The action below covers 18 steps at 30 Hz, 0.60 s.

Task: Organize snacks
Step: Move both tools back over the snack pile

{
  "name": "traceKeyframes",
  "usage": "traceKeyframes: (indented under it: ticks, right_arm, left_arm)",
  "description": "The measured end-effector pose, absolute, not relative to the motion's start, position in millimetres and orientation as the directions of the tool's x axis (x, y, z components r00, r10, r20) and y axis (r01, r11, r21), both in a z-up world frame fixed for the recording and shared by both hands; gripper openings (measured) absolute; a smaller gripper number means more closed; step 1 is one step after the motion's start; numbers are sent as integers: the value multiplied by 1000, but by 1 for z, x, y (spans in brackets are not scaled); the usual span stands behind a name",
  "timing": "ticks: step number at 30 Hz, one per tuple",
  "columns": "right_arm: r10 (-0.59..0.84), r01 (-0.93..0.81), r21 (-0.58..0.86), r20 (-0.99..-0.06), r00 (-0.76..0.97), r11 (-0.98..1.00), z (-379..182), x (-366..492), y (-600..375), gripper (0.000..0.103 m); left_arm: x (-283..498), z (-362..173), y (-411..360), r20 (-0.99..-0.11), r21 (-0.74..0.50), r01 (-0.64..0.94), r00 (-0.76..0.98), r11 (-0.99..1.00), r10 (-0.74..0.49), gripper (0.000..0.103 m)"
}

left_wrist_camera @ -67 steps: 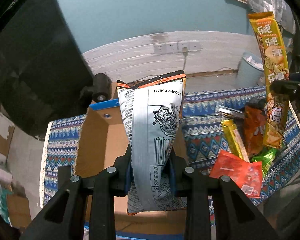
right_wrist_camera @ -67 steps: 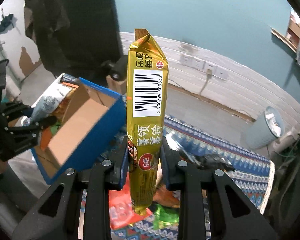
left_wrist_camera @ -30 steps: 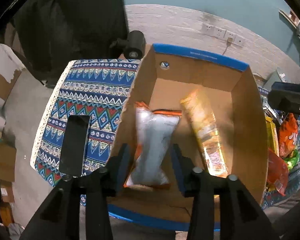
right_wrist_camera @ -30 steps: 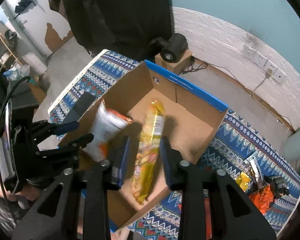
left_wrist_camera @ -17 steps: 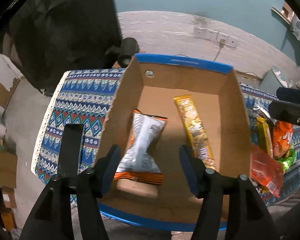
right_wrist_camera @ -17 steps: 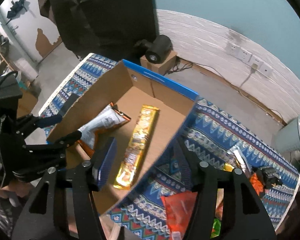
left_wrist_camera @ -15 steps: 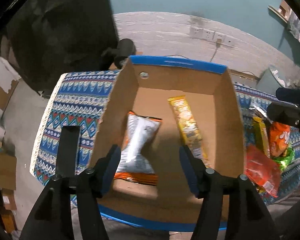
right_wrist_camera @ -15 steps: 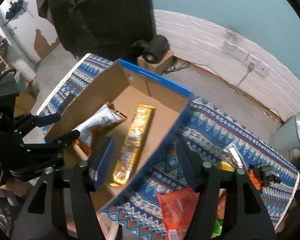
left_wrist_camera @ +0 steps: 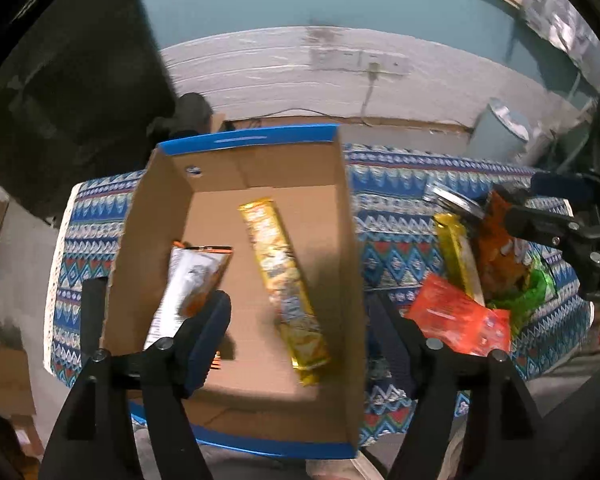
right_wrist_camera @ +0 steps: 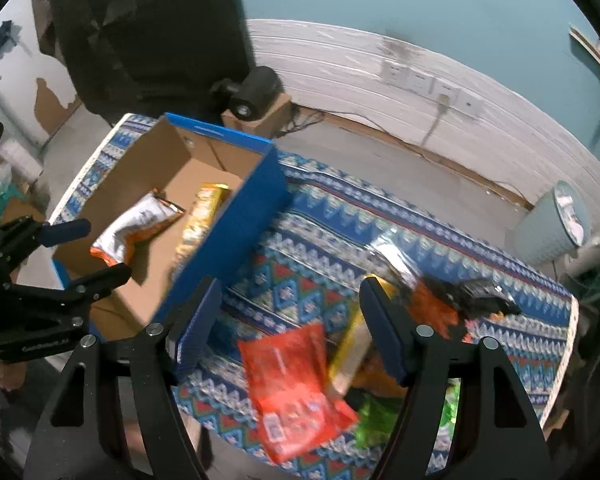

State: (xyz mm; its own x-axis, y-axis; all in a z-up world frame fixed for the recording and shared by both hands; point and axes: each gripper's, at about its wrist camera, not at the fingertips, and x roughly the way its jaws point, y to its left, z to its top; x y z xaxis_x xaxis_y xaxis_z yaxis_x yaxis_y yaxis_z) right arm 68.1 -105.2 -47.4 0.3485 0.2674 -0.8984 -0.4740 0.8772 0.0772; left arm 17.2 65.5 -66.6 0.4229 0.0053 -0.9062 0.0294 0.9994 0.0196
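Both snack packets have left the grippers since the earlier frames and now lie flat on the floor of the cardboard box (left_wrist_camera: pixel 342 240), and both hands have swung away toward the loose pile. The white-and-orange chip bag (left_wrist_camera: pixel 192 280) rests near the box's left wall, the long yellow packet (left_wrist_camera: pixel 282 280) just beside it down the middle, the two apart; dropped side by side like this, they leave the far half of the box free for more.

The left gripper (left_wrist_camera: pixel 296 332) has let go: its jaws are opening, with nothing pressed between them, and it hovers above the near part of the box. The right gripper (right_wrist_camera: pixel 290 320) is likewise empty, its jaws opening over the patterned cloth (right_wrist_camera: pixel 332 224), with the red packet (right_wrist_camera: pixel 296 380) directly below the gap, so that looks like the next pick.

Beside the red packet lie another yellow packet (left_wrist_camera: pixel 456 256), an orange bag (left_wrist_camera: pixel 500 252), a green wrapper (left_wrist_camera: pixel 534 292) and a silvery packet (right_wrist_camera: pixel 392 256), overlapping in a heap. That overlap may get in the way, since a grasp on one could drag its neighbour. The blue outer wall of the box (right_wrist_camera: pixel 236 216) stands between pile and box floor and has to be cleared. A pale bin (right_wrist_camera: pixel 552 224) stands on the floor beyond the cloth.
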Motion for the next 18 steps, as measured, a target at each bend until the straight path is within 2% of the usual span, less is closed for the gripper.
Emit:
traceKeyframes:
  ticks: [12, 18]
  right_arm:
    - [220, -363, 83, -909, 354, 928, -57, 59, -187, 76]
    - [186, -294, 79, -916, 357, 953, -64, 54, -226, 76]
  left_arm:
    - [23, -83, -5, -951, -54, 114, 298, 992, -86, 74]
    - [27, -92, -38, -962, -43, 144, 261, 989, -79, 74]
